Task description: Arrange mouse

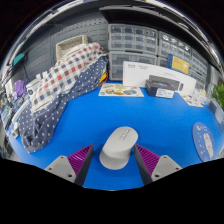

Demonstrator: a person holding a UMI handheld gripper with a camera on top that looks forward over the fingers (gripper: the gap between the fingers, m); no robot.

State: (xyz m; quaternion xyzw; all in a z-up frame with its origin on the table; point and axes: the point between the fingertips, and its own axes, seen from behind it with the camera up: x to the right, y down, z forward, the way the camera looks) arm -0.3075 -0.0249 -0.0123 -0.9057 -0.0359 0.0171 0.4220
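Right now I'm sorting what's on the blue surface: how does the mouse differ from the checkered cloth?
The mouse is small, pale and smooth; the checkered cloth is large, patterned and crumpled. The mouse lies between the open gripper fingers; the cloth is heaped far beyond them. Both rest on the blue table.

The tongs (115, 166) reach forward, low and roughly level, with both fingers showing at the bottom of the gripper view. Their two purple pads (80, 160) face each other across a wide gap, so the fingers stand spread apart. Neither pad presses on anything.
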